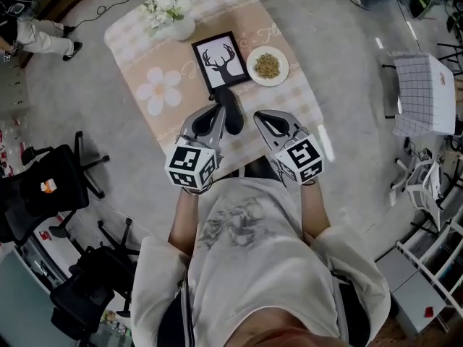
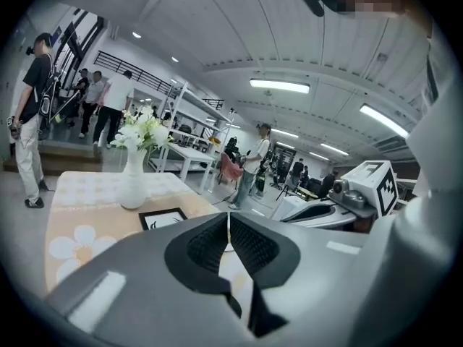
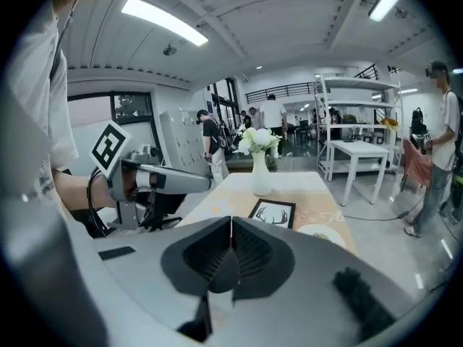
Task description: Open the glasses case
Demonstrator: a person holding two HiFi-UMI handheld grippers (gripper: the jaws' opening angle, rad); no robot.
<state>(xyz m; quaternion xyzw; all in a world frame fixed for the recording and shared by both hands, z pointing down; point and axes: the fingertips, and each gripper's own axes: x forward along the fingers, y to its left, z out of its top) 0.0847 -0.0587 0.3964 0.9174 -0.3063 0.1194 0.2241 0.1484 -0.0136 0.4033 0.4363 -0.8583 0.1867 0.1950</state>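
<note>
With the jaws of the left gripper (image 1: 211, 113) and right gripper (image 1: 262, 117) pressed together on nothing, the dark glasses case (image 1: 232, 111) lies on the desk (image 1: 134, 53) between them, probably light, rigid and slick, best pinched at its lid edge.

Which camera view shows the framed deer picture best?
The head view: the deer picture lies whole, seen from above. The right gripper view shows it small and slanted; the left gripper view shows only a part behind the left tool.
</note>
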